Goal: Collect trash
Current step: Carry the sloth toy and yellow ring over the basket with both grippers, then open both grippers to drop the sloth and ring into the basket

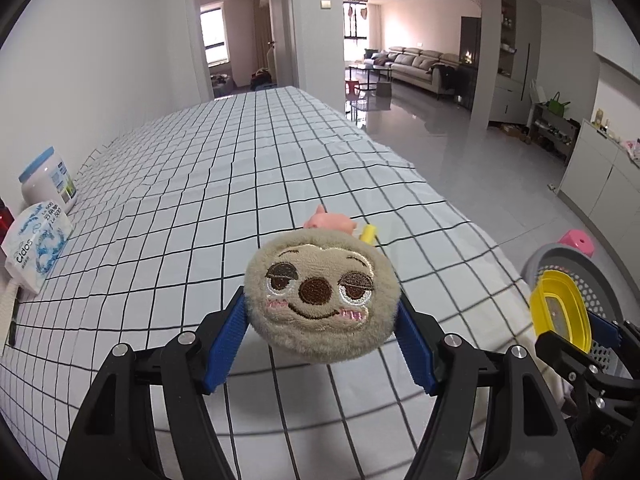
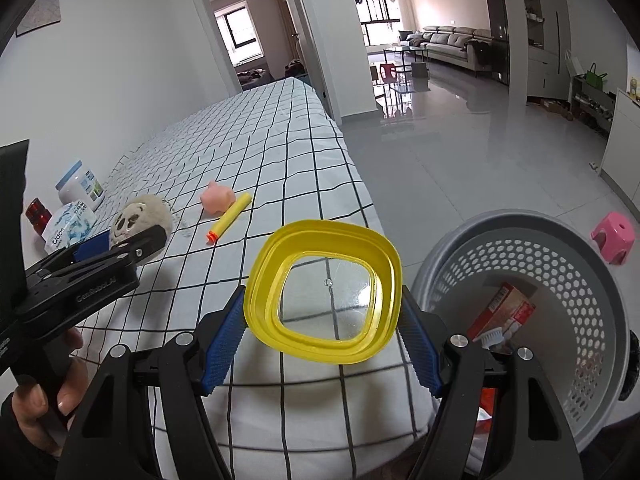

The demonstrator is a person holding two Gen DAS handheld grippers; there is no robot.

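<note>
left wrist view: the left gripper clamps a round beige plush sloth face between its blue pads, held above the checked tablecloth. behind the plush peek a pink pig toy and a yellow foam dart. a white jar with a blue lid and a tissue pack stand by the wall. at the right edge is the grey perforated basket; its contents are hidden here.

right wrist view: the right gripper grips a yellow lid, squarish with rounded corners and a clear centre pane, over the table edge just left of the basket. in the basket lie a red carton and a toothbrush. a pink stool stands on the floor.
</note>
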